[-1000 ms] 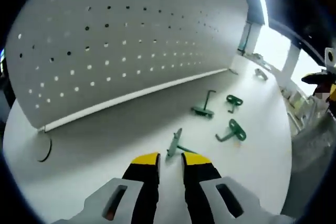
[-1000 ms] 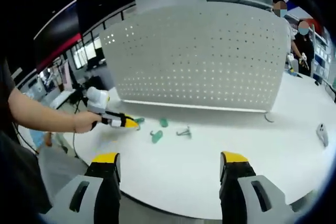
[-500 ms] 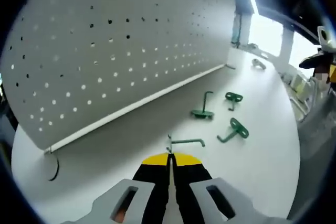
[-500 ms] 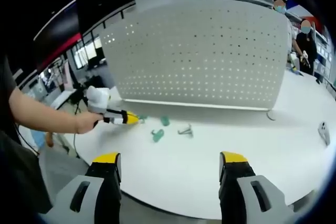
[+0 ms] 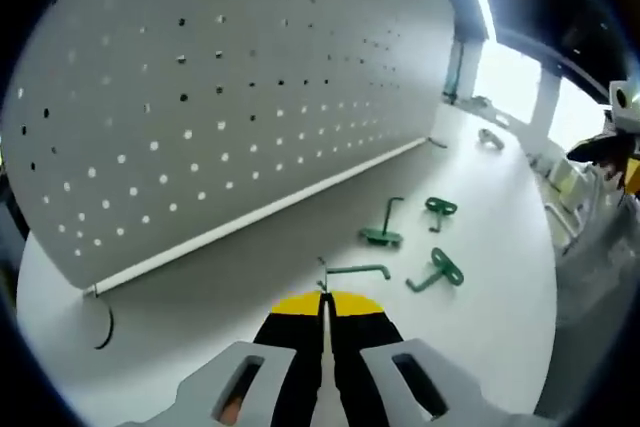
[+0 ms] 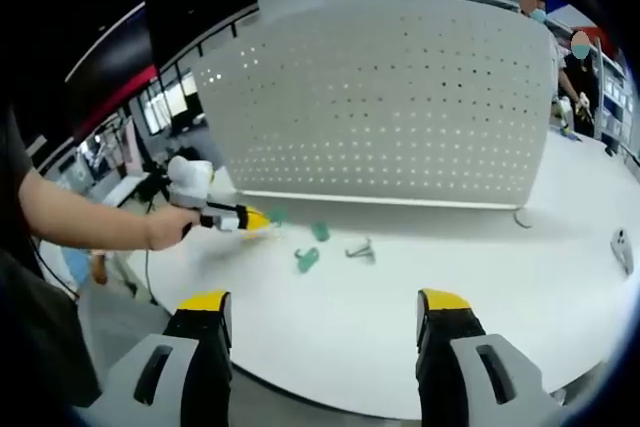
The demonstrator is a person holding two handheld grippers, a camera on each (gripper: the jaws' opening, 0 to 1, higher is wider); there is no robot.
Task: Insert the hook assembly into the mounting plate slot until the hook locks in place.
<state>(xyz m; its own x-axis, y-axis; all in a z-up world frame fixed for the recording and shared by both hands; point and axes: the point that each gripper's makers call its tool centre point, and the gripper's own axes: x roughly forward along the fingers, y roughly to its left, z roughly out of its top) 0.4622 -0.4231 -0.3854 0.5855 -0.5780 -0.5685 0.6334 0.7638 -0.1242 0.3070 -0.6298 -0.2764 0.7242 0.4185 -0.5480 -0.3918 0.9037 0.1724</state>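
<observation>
The largest thing is the perforated mounting plate (image 5: 220, 97), one in number, which is stood upright along the far side of the white surface (image 5: 480, 347); in the left gripper view it is seen to the left and ahead of the jaws.

The left hand-held gripper (image 5: 325, 304) is clenched, its yellow-tipped jaws pressed together on the near end of a green hook (image 5: 352, 271), which is judged to be the hook assembly of the task. The hook's long axis is laid across the view, running from the jaw tips off to the right, with its bent end farthest from the jaws. For insertion, that axis is judged to need turning toward the plate, which lies up and to the left of the held piece.

The right hand-held gripper (image 6: 322, 312) is released, its jaws held wide apart and empty, well back at the near edge of the surface. The left hand-held gripper is therefore the nearer one to both hook and plate.

Three further green hooks are counted on the surface: one upright with a flat foot (image 5: 384, 224), one small (image 5: 438, 210), and one lying flat (image 5: 437, 272), making four hooks in all.
</observation>
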